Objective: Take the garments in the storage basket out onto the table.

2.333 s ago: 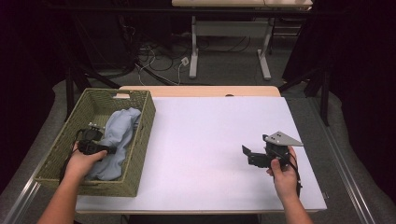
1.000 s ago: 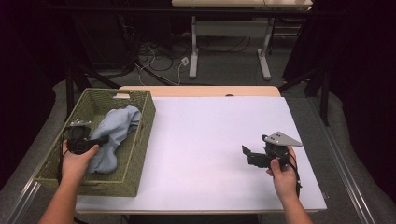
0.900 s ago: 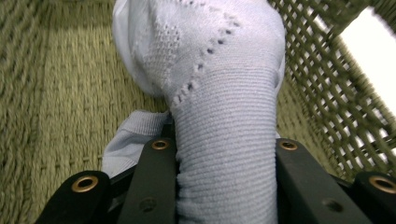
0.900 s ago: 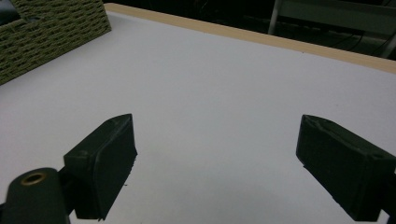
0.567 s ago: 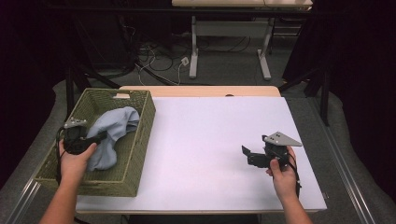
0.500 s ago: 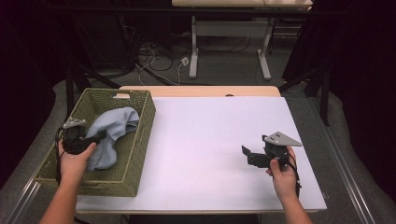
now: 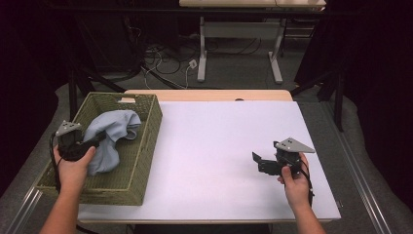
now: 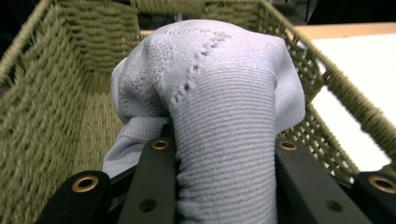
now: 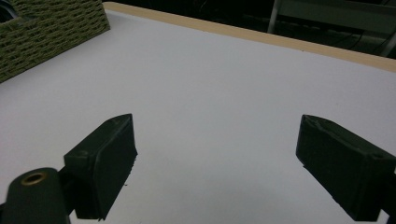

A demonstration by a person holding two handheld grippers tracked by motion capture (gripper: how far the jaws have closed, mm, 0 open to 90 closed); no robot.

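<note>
Two handheld grippers work at the white-topped table point(image 7: 219, 146). At its left end sits a rectangular olive-green woven wicker basket point(image 7: 146, 146), and in it lies a pale blue knitted cloth point(image 7: 114, 131). The left gripper point(image 7: 90, 145) has its black jaws pinched on a gathered fold of that cloth point(image 8: 224, 140), lifting it inside the basket. Well apart, the right gripper point(image 7: 258, 162) hovers just above bare tabletop point(image 9: 224, 93), jaws spread wide and holding nothing.
</note>
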